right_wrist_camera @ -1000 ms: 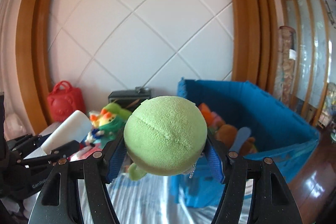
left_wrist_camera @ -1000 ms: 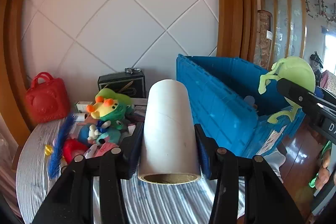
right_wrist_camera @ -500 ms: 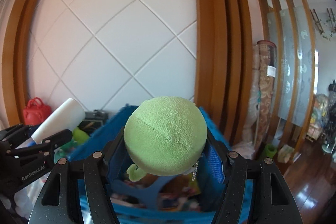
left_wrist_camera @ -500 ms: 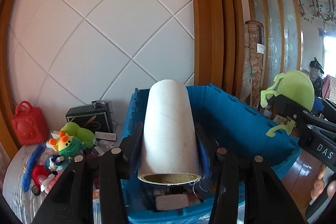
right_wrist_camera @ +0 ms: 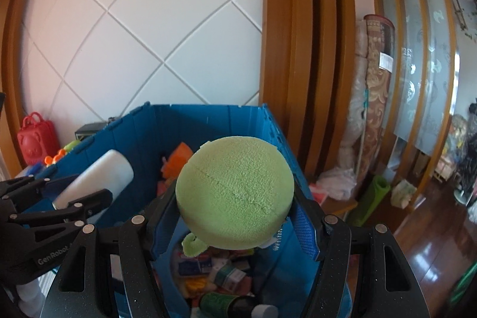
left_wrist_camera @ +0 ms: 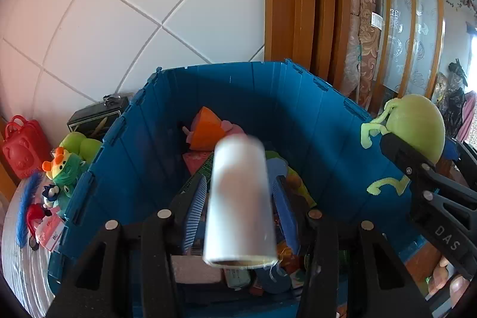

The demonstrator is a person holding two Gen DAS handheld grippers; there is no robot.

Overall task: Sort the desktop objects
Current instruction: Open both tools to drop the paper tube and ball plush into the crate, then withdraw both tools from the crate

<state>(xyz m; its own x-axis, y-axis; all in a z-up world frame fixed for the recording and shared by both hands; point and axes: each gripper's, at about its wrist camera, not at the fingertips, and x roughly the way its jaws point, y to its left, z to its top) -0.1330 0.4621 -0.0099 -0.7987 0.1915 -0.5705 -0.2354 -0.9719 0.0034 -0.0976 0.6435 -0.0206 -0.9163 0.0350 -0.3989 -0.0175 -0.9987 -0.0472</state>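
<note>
Here the left gripper (left_wrist_camera: 238, 198) has spread wide, and the white roll (left_wrist_camera: 240, 203), light, stiff and slick, blurs above the blue bin (left_wrist_camera: 325, 121). The right gripper (right_wrist_camera: 235, 213) squeezes the soft, compressible green plush (right_wrist_camera: 235, 192) across its middle, over the bin's right edge.

The striped table (left_wrist_camera: 18, 267) (grey-white) carries a blue crate (left_wrist_camera: 125, 169), plush toys (left_wrist_camera: 64, 166) and a red bag (left_wrist_camera: 22, 148).

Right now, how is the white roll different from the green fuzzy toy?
The white roll is a smooth tube; the green plush toy is round and fuzzy. The roll looks blurred between the left gripper's spread fingers, seemingly dropping, while the right gripper squeezes the toy. Both are over the blue bin.
</note>
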